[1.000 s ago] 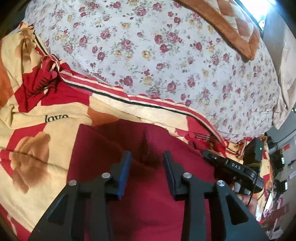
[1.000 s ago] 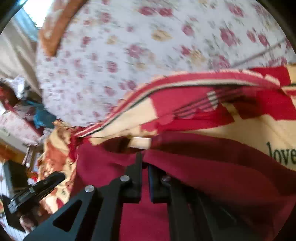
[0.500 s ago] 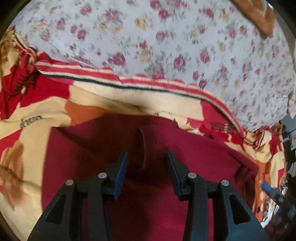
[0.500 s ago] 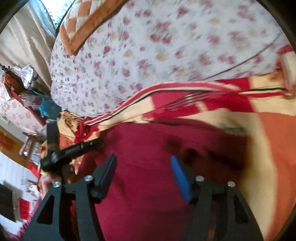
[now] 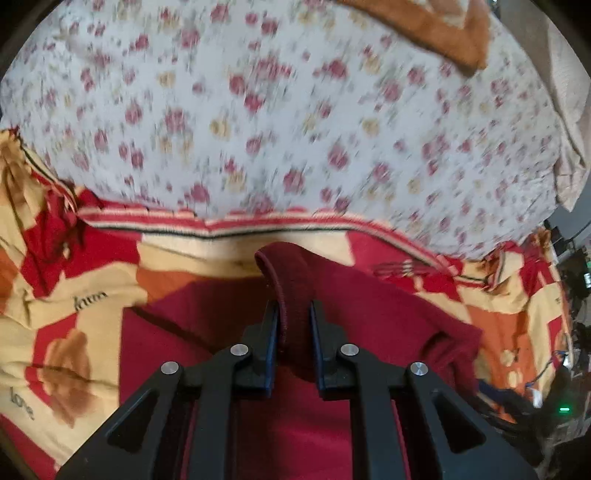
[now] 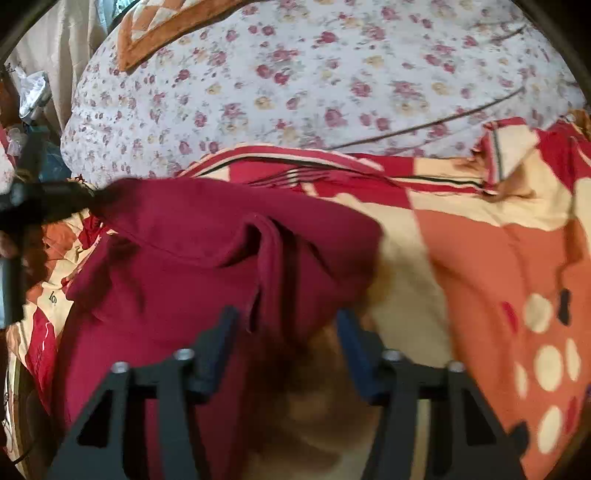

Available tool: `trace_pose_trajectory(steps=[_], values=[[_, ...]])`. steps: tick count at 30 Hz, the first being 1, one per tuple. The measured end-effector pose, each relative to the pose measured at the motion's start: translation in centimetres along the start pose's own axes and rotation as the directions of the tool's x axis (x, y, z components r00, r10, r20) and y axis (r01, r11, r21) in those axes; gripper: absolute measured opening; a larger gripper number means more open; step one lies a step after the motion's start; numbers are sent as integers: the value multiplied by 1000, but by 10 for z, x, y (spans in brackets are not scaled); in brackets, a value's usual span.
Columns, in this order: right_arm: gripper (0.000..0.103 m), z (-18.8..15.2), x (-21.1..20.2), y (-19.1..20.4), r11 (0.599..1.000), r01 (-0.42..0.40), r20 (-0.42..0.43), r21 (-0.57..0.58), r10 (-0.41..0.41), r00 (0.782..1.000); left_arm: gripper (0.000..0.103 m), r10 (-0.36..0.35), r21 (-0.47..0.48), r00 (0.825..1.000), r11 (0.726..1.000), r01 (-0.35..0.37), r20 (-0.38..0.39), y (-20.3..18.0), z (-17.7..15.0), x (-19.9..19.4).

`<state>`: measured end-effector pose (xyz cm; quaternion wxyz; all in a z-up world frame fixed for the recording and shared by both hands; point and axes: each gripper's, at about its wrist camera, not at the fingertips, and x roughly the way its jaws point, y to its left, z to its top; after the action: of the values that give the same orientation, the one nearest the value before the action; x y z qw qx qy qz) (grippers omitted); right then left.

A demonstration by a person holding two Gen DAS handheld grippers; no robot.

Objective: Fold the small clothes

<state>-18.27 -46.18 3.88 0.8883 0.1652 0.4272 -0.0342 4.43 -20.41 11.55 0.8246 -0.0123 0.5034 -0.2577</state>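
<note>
A dark red garment [image 5: 388,317] lies on a red, cream and orange blanket [image 5: 74,332]. My left gripper [image 5: 293,310] is shut on a raised ribbed fold of the garment, which stands up between its pads. In the right wrist view the same garment [image 6: 184,251] is bunched and partly lifted at its left end, where the left gripper [image 6: 44,203] shows, blurred. My right gripper [image 6: 288,328] is open, its fingers on either side of the garment's right edge, nothing held.
A floral white bedsheet [image 5: 295,110] covers the bed beyond the blanket. An orange and cream quilt [image 5: 443,33] lies at the far corner. Cluttered furniture and cables [image 5: 561,406] stand off the bed's right side.
My left gripper has closed on a fold of the red garment and raised it. My right gripper opened, let go of the garment and shifted right to its edge.
</note>
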Motion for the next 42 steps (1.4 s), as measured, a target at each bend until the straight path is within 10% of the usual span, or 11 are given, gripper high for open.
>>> trace_pose_trajectory(steps=[3,11,18,22,26,34,36,38,42], values=[[8,4,15,5,1000,19,-3,-25,-19,1000,0,-23,-12,1000,1000,24,12,-6,10,-19],[7,-1,-45,4,998,-23,64,-54,26,998,0,-26,-59,999,998,29,45,13,11,-60],[7,-38,-43,9,994,-29,-28,-106,26,999,0,26,-94,999,995,-30,-44,50,-46,-21],[17,-48,-26,-6,998,-40,-133,-42,34,990,0,77,-92,994,992,-84,-84,63,-81,4],[67,-33,-48,-31,981,-146,-21,125,150,988,0,32,-136,996,990,-43,-83,76,-90,8],[68,19,29,-54,955,-75,-63,289,97,993,0,48,-115,997,992,-55,-60,69,-86,5],[62,23,52,-55,952,-87,-98,295,120,988,0,39,-119,998,992,-45,-55,70,-83,4],[15,27,54,-50,960,-100,-67,261,122,990,0,21,-114,999,993,-25,-37,69,-80,-2],[10,43,28,-46,977,-70,33,201,65,997,0,-9,-89,1000,996,8,-12,60,-78,-3]])
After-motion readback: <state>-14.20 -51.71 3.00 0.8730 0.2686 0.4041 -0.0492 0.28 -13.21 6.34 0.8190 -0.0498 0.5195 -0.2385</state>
